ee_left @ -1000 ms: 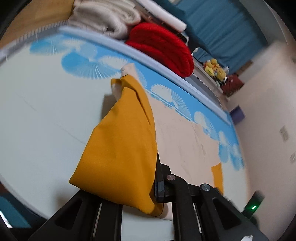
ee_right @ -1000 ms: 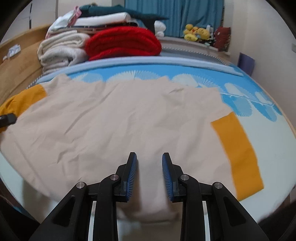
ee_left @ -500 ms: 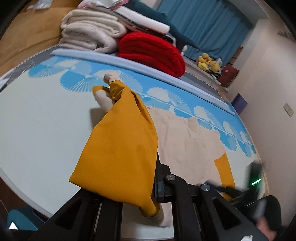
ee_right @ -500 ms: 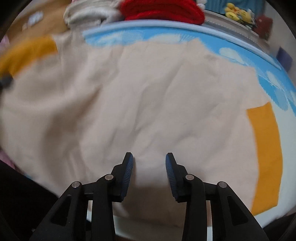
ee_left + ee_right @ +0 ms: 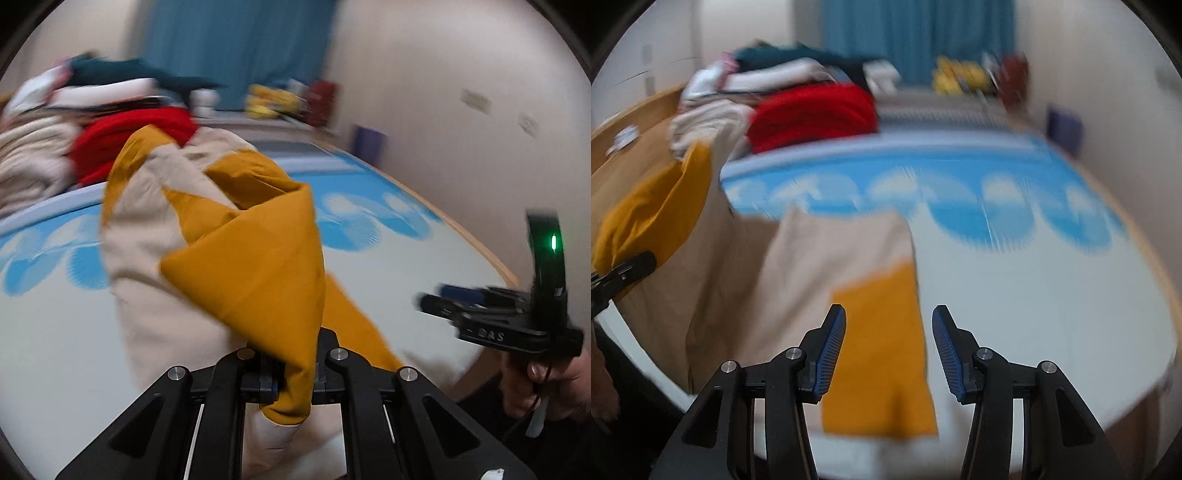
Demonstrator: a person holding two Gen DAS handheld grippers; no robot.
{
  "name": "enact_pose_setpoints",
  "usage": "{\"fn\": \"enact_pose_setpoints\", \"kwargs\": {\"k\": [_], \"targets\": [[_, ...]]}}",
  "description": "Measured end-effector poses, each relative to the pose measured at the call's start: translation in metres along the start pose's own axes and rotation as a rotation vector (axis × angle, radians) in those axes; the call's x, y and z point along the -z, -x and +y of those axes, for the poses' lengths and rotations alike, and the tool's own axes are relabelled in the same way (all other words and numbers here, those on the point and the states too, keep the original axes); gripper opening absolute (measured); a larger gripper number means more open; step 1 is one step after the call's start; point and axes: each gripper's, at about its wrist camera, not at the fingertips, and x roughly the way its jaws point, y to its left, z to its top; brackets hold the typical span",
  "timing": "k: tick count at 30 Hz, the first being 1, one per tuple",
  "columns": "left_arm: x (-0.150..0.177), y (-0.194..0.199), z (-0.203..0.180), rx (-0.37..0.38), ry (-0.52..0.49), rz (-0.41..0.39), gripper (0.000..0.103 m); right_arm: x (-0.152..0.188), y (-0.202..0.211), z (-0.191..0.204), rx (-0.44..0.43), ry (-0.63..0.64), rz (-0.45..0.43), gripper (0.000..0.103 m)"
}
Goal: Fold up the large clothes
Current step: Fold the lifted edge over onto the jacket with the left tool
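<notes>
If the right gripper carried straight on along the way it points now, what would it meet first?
Most likely the mustard cuff of the beige garment lying flat on the bed; the right gripper, its jaws opening and empty, frames it, though blur leaves depth unclear.

Bed cover (image 5: 1034,288): pale, with a band of blue fan prints running across its far part. Far left, stacked folded laundry: red knit (image 5: 812,114) lowest right, cream blanket (image 5: 29,162) at its left, white and dark teal pieces (image 5: 783,62) on top. Teal curtain (image 5: 916,37) on far wall. Yellow soft toys (image 5: 955,79) below the curtain, dark red item (image 5: 1014,79) just to their right. Purple box (image 5: 1063,127) at the right wall. Wooden board (image 5: 631,147) at left. All blurred.
</notes>
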Motion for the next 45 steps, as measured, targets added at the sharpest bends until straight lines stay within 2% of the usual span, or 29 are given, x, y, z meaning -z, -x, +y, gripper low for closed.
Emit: {"fn": "enact_pose_setpoints", "kwargs": {"k": [2, 4, 6, 8, 10, 11, 13, 16, 17, 18, 21, 23, 25, 28, 31, 34, 36, 38, 40, 42, 43, 44, 45], "targets": [[0.004, -0.038, -0.034, 0.070, -0.038, 0.078, 0.008, 0.005, 0.002, -0.017, -0.045, -0.051, -0.007, 0.050], [0.013, -0.075, -0.053, 0.138, -0.040, 0.193, 0.017, 0.012, 0.000, -0.030, -0.083, -0.081, 0.019, 0.054], [0.028, -0.107, -0.065, 0.199, -0.024, 0.349, 0.025, 0.018, -0.005, -0.045, -0.135, -0.142, 0.066, 0.064], [0.034, -0.106, -0.064, 0.244, -0.007, 0.409, 0.027, 0.026, -0.013, -0.055, -0.188, -0.199, 0.114, 0.067], [0.031, -0.089, -0.054, 0.281, 0.010, 0.427, 0.044, 0.029, -0.025, -0.060, -0.241, -0.258, 0.161, 0.070], [0.026, -0.076, -0.046, 0.296, 0.023, 0.430, 0.046, 0.031, -0.033, -0.061, -0.254, -0.271, 0.173, 0.072], [0.020, -0.053, -0.032, 0.255, 0.001, 0.407, 0.048, 0.031, -0.049, -0.056, -0.295, -0.293, 0.210, 0.072], [0.019, -0.023, -0.005, 0.099, -0.037, 0.367, 0.049, 0.033, -0.072, -0.047, -0.333, -0.298, 0.264, 0.073], [0.022, -0.018, 0.007, 0.023, -0.033, 0.360, 0.049, 0.036, -0.079, -0.042, -0.335, -0.295, 0.289, 0.073], [0.027, -0.015, 0.020, -0.048, -0.021, 0.354, 0.049, 0.037, -0.085, -0.037, -0.333, -0.293, 0.308, 0.074], [0.046, -0.018, 0.051, -0.152, 0.050, 0.365, 0.049, 0.045, -0.104, -0.026, -0.283, -0.291, 0.371, 0.074], [0.059, -0.029, 0.070, -0.242, 0.118, 0.433, 0.047, 0.047, -0.111, -0.023, -0.239, -0.295, 0.384, 0.074], [0.060, -0.033, 0.082, -0.254, 0.177, 0.445, 0.047, 0.049, -0.117, -0.023, -0.206, -0.313, 0.387, 0.073], [0.057, -0.035, 0.082, -0.299, 0.150, 0.430, 0.047, 0.046, -0.117, -0.025, -0.180, -0.315, 0.373, 0.060], [0.059, -0.038, 0.086, -0.302, 0.156, 0.435, 0.047, 0.044, -0.115, -0.028, -0.168, -0.314, 0.366, 0.044], [0.060, -0.036, 0.088, -0.298, 0.165, 0.431, 0.047, 0.044, -0.108, -0.030, -0.169, -0.308, 0.354, 0.021], [0.058, -0.035, 0.087, -0.295, 0.166, 0.427, 0.047, 0.043, -0.102, -0.029, -0.176, -0.289, 0.338, 0.013], [0.060, -0.032, 0.090, -0.290, 0.168, 0.426, 0.047, 0.040, -0.093, -0.023, -0.179, -0.239, 0.302, 0.009], [0.059, -0.033, 0.090, -0.280, 0.175, 0.421, 0.047, 0.033, -0.077, -0.020, -0.203, -0.202, 0.243, 0.006], [0.055, -0.028, 0.091, -0.243, 0.203, 0.391, 0.047, 0.021, -0.045, -0.022, -0.275, -0.201, 0.110, 0.005], [0.053, -0.026, 0.091, -0.223, 0.214, 0.374, 0.047, 0.013, -0.021, -0.025, -0.332, -0.205, 0.009, 0.005], [0.051, -0.024, 0.091, -0.205, 0.222, 0.359, 0.047, 0.009, -0.003, -0.031, -0.380, -0.223, -0.057, 0.004], [0.049, -0.022, 0.092, -0.188, 0.229, 0.345, 0.047, 0.009, 0.005, -0.039, -0.393, -0.250, -0.086, 0.004]]}}
